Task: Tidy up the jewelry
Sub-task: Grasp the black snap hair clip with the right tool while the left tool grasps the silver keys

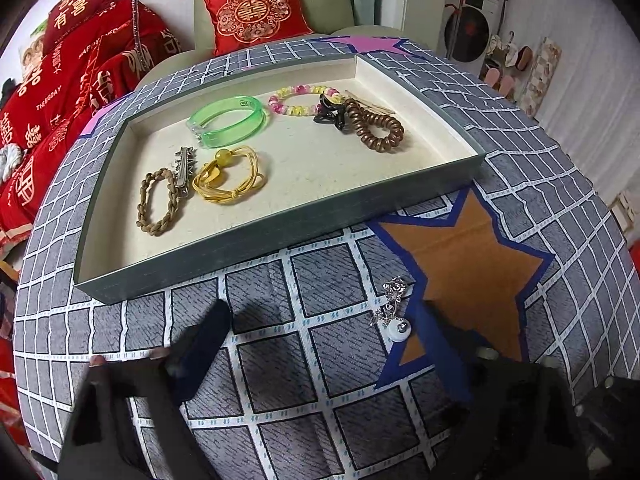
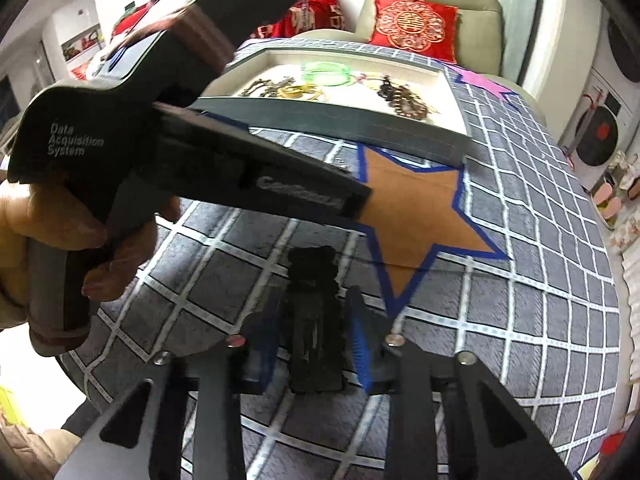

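A grey-green tray [image 1: 280,224] with a cream floor holds several pieces: a green bangle [image 1: 228,120], a yellow cord bracelet [image 1: 230,176], a braided brown band [image 1: 158,204], a bead bracelet [image 1: 304,98] and a brown coil tie [image 1: 374,126]. A silver charm with a white bead [image 1: 394,306] lies on the cloth just inside my left gripper's right finger. My left gripper [image 1: 324,336] is open above the cloth. My right gripper [image 2: 314,320] is shut on a black hair clip [image 2: 316,316]. The tray also shows in the right wrist view [image 2: 360,124].
The checked grey cloth carries an orange star [image 1: 468,256] with blue edging beside the tray. The left gripper's body [image 2: 120,140] crosses the right wrist view at left. A red cushion [image 1: 256,12] sits on a sofa behind the table.
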